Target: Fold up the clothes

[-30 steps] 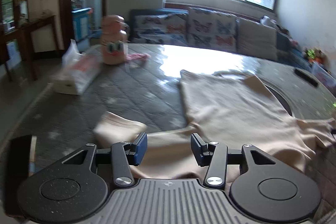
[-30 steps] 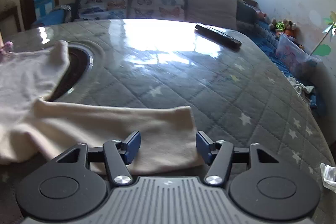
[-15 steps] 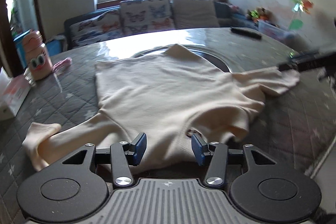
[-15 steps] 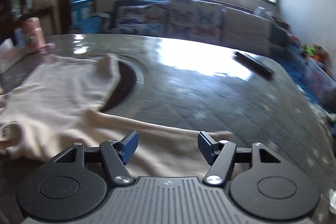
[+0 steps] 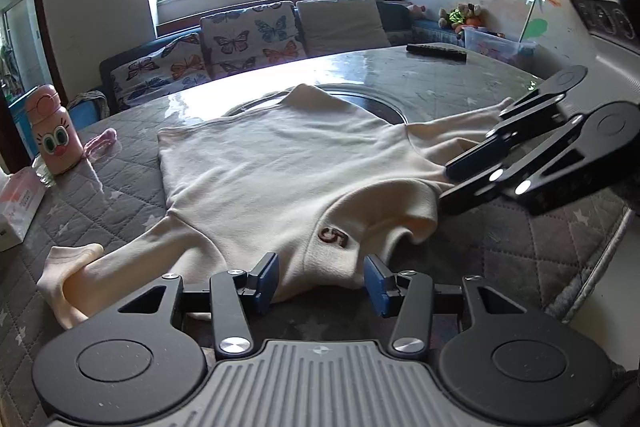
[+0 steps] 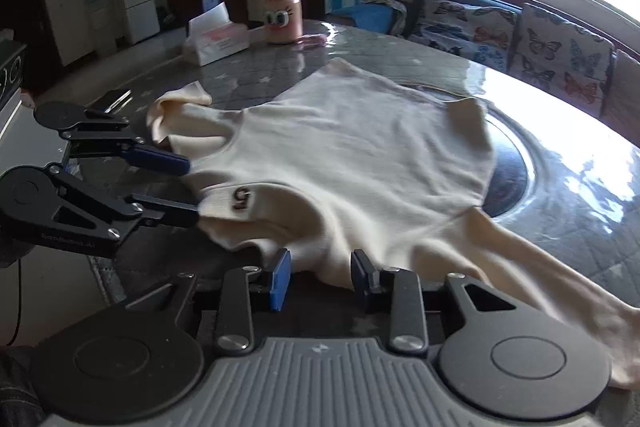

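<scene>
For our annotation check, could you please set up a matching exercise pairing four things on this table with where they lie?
Things:
1. cream sweater
2. pink bottle
3. remote control
4. tissue pack

Places:
A. far side of the table, near the sofa
B. spread across the middle, collar between the open left gripper's fingers
C. left edge, nearest the camera in the left wrist view
D. upright, just behind the tissue pack in that view

Pairs: 1-B, 2-D, 3-A, 4-C

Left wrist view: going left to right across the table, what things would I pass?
Tissue pack → pink bottle → cream shirt → remote control → the right gripper.
</scene>
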The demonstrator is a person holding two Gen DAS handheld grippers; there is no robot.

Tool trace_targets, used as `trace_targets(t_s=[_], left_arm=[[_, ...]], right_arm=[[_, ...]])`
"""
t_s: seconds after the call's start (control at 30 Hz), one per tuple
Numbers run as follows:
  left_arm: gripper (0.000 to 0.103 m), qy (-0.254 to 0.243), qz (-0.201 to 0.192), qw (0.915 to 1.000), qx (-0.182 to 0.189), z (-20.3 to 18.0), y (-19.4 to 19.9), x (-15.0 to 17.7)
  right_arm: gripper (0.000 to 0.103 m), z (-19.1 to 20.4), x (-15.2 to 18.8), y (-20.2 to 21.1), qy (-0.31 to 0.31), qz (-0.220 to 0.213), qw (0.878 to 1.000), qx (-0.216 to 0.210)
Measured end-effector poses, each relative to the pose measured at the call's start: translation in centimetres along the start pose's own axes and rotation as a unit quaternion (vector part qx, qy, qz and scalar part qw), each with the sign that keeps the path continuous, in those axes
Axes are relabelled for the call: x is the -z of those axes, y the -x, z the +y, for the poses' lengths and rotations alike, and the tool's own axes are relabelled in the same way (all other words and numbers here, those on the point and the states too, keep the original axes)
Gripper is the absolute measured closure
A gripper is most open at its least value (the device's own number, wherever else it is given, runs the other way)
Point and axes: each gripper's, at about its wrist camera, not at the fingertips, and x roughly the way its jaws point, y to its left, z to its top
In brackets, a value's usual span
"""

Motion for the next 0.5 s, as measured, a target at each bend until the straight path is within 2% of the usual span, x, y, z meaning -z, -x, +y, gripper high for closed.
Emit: trace_targets(t_s=[0.1,0.17,0.23,0.27,0.3,0.33,0.43,0.5], left_arm=[[0.054,-0.005,0.001,1.0,-0.002,-0.2,-0.4,0.2],[0.059,-0.009,0.003,1.0,-0.003,-0.3,-0.7,0.3],[0.069,-0.013,0.005,0.9999,-0.004,-0.5,-1.1,0.4],[0.074,-0.015,0.005,0.9999,-0.004,-0.5,-1.2,0.5],[0.084,-0.016,0.006,0.9999,-0.003,-0.5,-1.2,0.6],[0.089,-0.017,0.005,0.9998,-0.003,-0.5,-1.0,0.7],[0.097,-0.016,-0.007,0.9998,0.003,-0.3,-0.2,0.5],[0.098,-0.019,-0.016,0.9997,0.01,-0.1,0.7,0.2]], right_arm=[[0.075,0.6,0.0,-1.0,-0.004,0.007,1.0,0.001],[0.076,1.0,0.1,-1.6,-0.003,0.01,1.0,0.01],[0.08,1.2,0.3,-1.9,-0.001,0.011,1.0,0.017],[0.086,1.3,0.3,-2.0,0.001,0.011,1.0,0.02],[0.09,1.5,0.4,-2.0,0.004,0.01,1.0,0.025],[0.092,1.7,0.5,-2.0,0.007,0.009,0.999,0.03],[0.101,2.0,0.4,-1.0,0.017,-0.001,0.999,0.039],[0.102,2.0,0.3,-0.1,0.02,-0.006,0.999,0.039]])
